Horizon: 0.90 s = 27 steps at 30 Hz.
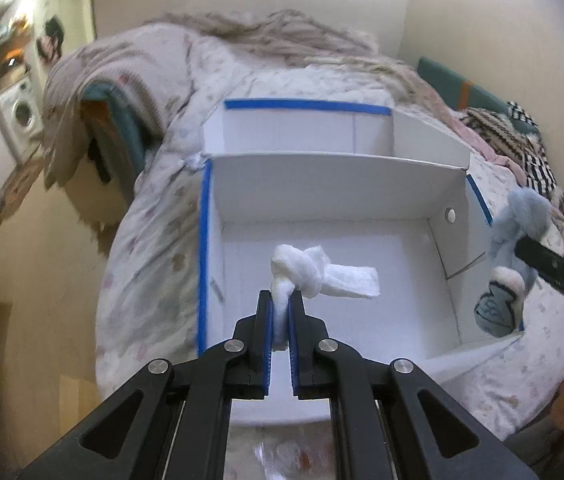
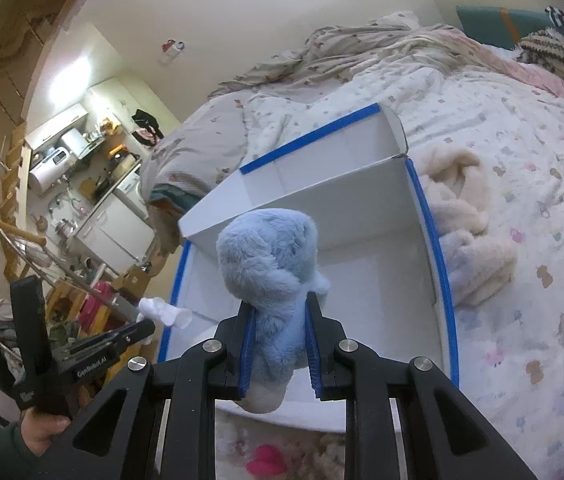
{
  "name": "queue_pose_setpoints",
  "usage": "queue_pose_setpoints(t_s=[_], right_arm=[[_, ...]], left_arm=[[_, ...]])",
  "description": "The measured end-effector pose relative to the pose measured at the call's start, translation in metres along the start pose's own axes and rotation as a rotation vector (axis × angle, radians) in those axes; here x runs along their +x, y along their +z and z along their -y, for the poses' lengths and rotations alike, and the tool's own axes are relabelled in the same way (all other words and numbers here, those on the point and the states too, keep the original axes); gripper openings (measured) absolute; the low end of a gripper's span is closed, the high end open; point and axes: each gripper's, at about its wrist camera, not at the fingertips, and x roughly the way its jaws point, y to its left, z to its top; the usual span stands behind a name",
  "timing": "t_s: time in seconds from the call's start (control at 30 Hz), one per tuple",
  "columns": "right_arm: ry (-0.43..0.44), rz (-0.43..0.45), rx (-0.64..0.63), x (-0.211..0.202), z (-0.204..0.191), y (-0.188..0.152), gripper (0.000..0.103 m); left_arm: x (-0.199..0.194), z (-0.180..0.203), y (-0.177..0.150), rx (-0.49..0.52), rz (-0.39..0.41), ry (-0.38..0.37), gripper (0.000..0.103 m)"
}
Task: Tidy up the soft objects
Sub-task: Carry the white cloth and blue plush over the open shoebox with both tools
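Over white box: both grippers level (left, right), loaded.

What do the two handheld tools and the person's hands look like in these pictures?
Both the left tool and the right tool are matte black linkages with silver round pivot bolts and ribbed blue pads lining the fingers. The left one's body carries white "GenRobot.AI" lettering. The bare left hand shows a dark green sleeve.

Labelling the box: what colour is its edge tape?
Blue tape on the white box, clearest in the right wrist view.
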Motion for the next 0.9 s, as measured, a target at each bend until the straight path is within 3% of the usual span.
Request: queue_pose_setpoints(t_s=[0.1, 0.43, 0.63, 0.9], right_arm=[[-0.016, -0.015, 0.012, 0.013, 0.006, 0.004, 0.024], [-0.076, -0.108, 0.024, 0.056, 0.012, 0.006, 0.024], [-0.269, -0.227, -0.112, 0.087, 0.0, -0.011, 0.024], [-0.275, -0.301, -0.129, 0.101, 0.003, -0.022, 0.024]], left_arm=[[0.012, 0.003, -0.005, 0.039, 0.034, 0.015, 0.007], [0.05, -0.003, -0.004, -0.039, -0.094, -0.015, 0.007], [0.055, 0.001, -0.005, -0.028, -0.125, -0.017, 0.007], [0.065, 0.013, -0.008, -0.002, -0.152, -0.001, 0.007]])
